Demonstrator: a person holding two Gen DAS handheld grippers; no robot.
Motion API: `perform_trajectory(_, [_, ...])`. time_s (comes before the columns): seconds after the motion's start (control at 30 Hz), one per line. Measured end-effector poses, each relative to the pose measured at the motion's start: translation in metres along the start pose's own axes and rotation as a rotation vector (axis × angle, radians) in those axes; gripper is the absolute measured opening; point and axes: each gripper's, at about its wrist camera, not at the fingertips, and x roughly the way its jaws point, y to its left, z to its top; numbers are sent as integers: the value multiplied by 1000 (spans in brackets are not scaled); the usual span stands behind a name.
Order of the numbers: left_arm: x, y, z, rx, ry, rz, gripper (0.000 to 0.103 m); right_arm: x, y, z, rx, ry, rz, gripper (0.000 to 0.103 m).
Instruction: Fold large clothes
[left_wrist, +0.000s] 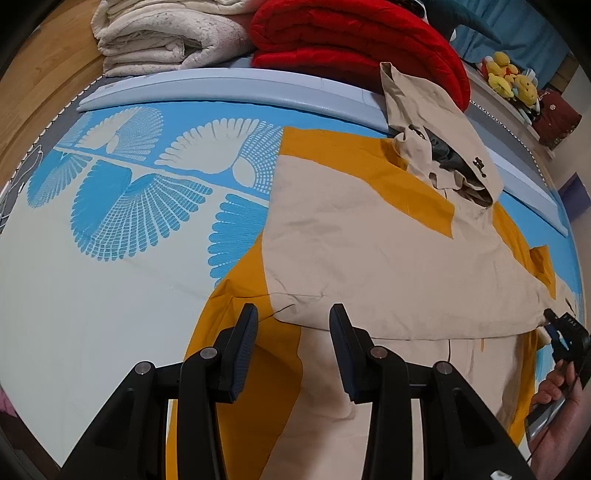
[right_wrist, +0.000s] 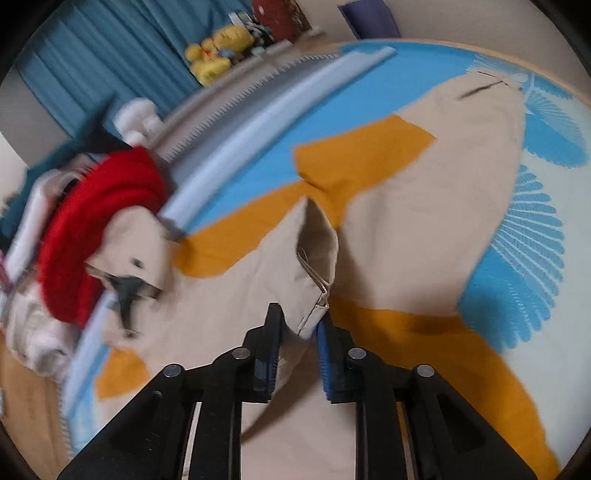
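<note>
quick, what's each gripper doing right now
left gripper: open, hovering over the beige and yellow jacket, holding nothing
right gripper: jaws around a fold of the jacket's edge; whether it is clamped cannot be told

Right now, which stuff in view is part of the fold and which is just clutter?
In the job:
- beige and mustard jacket
- left gripper, open over the hem
- right gripper, fabric edge between its jaws

Lying about:
- red blanket
- cream blanket
- yellow plush toys

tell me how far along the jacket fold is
Done: one beige panel of the jacket lies folded across its body. In hand: right tongs pinch a raised fabric edge; left tongs hover open. Left: sleeve and hood remain spread.
</note>
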Motion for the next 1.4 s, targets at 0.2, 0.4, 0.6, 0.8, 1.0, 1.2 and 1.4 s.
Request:
perform_trajectory(0.2, [2, -11, -3, 31, 9, -12, 37, -14, 3, -4, -45, -74, -104, 37])
perform_trajectory(0.4, [-2, -17, -4, 46, 6, -26, 37, -39, -9, 9, -33, -199, -212, 46])
perform_trajectory(0.6, [-4, -19, -7, 42, 10, -38, 37, -3, 30, -2, -244, -13, 29, 53])
perform_trajectory(0.8, [-15, -20, -12, 47, -5, -44, 37, 49, 27, -33, -378, 185, -46, 53])
perform_trajectory(1.0, [-28, -26, -22, 69, -37, -61, 37, -1, 41, -21, -398, 69, -26, 53])
perform_trajectory(1.2, [-39, -44, -33, 101, -63, -85, 37, -62, 42, -2, -435, -58, 9, 53])
perform_trajectory(1.4, [-42, -64, -45, 149, -72, -98, 37, -90, 5, 30, -442, -121, -30, 53])
